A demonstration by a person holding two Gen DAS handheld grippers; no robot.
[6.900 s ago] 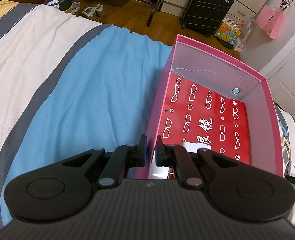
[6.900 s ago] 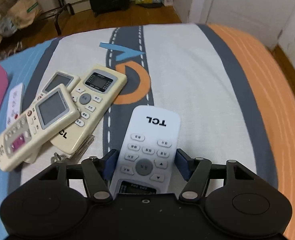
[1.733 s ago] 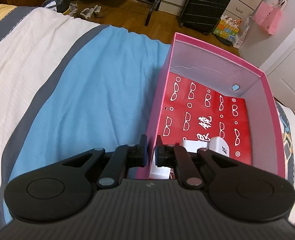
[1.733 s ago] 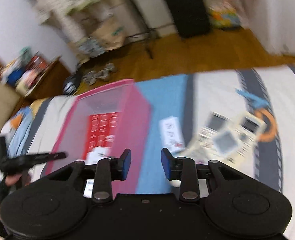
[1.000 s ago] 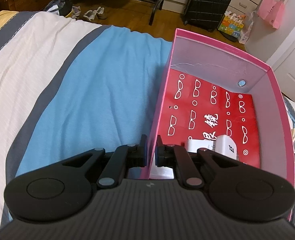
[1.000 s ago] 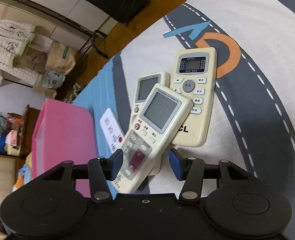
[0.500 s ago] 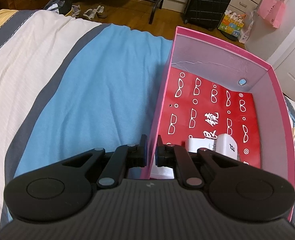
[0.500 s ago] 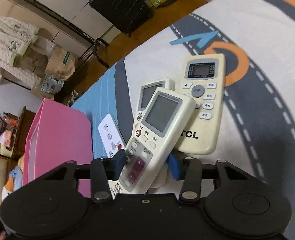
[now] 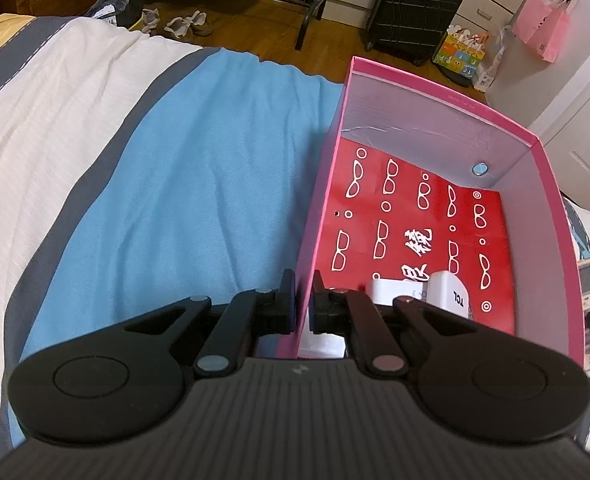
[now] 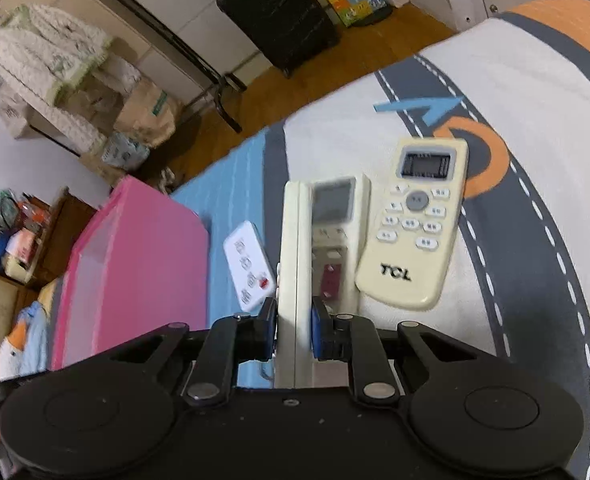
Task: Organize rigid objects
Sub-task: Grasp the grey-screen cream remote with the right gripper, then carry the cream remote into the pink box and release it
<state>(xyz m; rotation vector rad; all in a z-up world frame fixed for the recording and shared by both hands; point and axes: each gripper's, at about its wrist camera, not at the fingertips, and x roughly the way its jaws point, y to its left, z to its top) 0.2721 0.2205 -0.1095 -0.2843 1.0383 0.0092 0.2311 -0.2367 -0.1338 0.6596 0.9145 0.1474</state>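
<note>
My left gripper (image 9: 303, 300) is shut on the left wall of the pink box (image 9: 319, 216), which sits on the bed. A white TCL remote (image 9: 451, 296) lies inside on the red floor near the front. My right gripper (image 10: 293, 328) is shut on a cream remote (image 10: 293, 248), turned on its edge. Under it lies a second cream remote with a grey screen (image 10: 337, 204). A cream TCL remote (image 10: 415, 220) lies to the right and a small white remote (image 10: 249, 266) to the left. The pink box (image 10: 135, 264) stands further left.
The bed cover has blue, grey and white stripes (image 9: 155, 184) and a road print (image 10: 535, 208). A black suitcase (image 9: 411, 8) and paper bags stand on the wooden floor beyond the bed. A rack with clothes (image 10: 55, 64) stands at the back.
My right gripper has closed on the top cream remote, which has turned from flat onto its edge. My left gripper still holds the box wall.
</note>
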